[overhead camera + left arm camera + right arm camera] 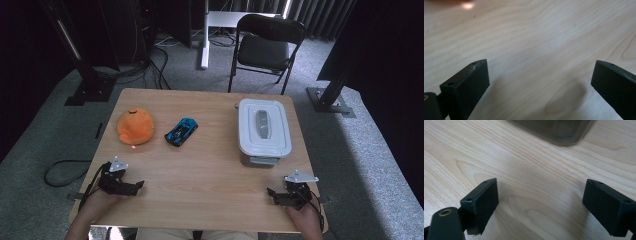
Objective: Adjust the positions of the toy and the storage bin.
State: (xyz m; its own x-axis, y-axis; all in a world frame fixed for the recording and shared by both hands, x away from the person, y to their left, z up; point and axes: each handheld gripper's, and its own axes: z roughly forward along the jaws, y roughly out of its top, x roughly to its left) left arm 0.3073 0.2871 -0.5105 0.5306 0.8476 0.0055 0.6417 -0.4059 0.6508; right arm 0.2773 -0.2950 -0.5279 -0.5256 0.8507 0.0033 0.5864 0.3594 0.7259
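1. Our left tongs (134, 187) rest at about 7 o'clock on the desk (200, 170), jaws spread wide and holding nothing; in the left gripper view we see bare wood grain between the left tongs (540, 82).

2. At about 10 o'clock sits the orange plush toy (135, 126), upright on the desk and untouched. It is well apart from the left tongs.

3. Just beside it, toward the centre at about 11 o'clock, lies the blue toy car (181, 132), angled, apart from the plush by a small gap. Neither toy has been lifted, so we judge nothing is done yet.

4. At about 2 o'clock stands the storage box (263, 131), its white lid seated flat with a grey handle lying in the top recess. The front latch appears down. We cannot tell what is inside from above; the right gripper view shows its smoky translucent wall (554, 131) but no clear contents.

5. Our right tongs (272, 196) sit at about 5 o'clock, jaws likewise wide apart and empty, pointing toward the box, which is near but not touched. In the right gripper view the right tongs (541, 203) frame plain wood.

6. We judge the work at its very start: the lid likely needs opening, then the toys carried across and placed inside.
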